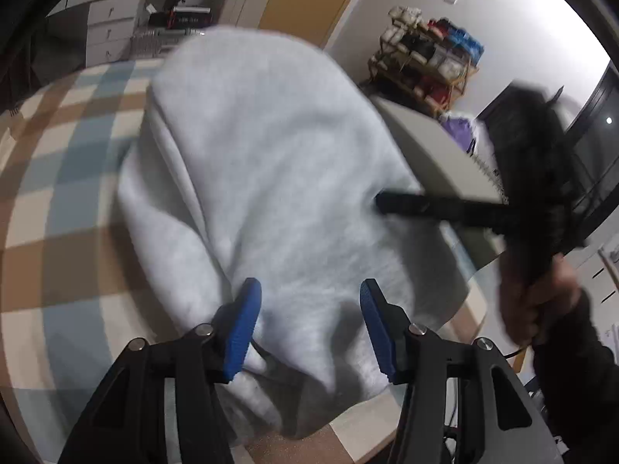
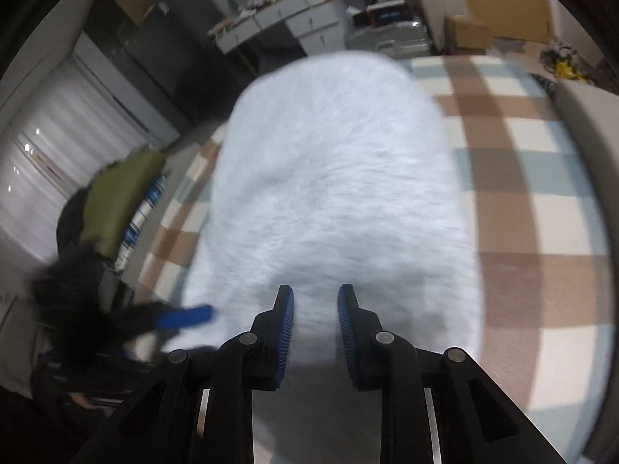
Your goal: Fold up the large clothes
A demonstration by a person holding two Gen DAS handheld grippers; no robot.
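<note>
On the checked cloth (image 1: 58, 178) lies the pale garment (image 1: 271, 178), folded over in soft creases. My left gripper (image 1: 309, 309) is spread wide above its near edge; my right gripper (image 2: 315, 309) hangs parted over the fabric, grasping nothing.

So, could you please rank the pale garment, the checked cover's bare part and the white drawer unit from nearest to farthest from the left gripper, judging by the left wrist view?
From the left gripper:
1. Pale garment, right at the fingertips.
2. Checked cover, bare to the left.
3. White drawer unit, against the far wall, upper left.
</note>
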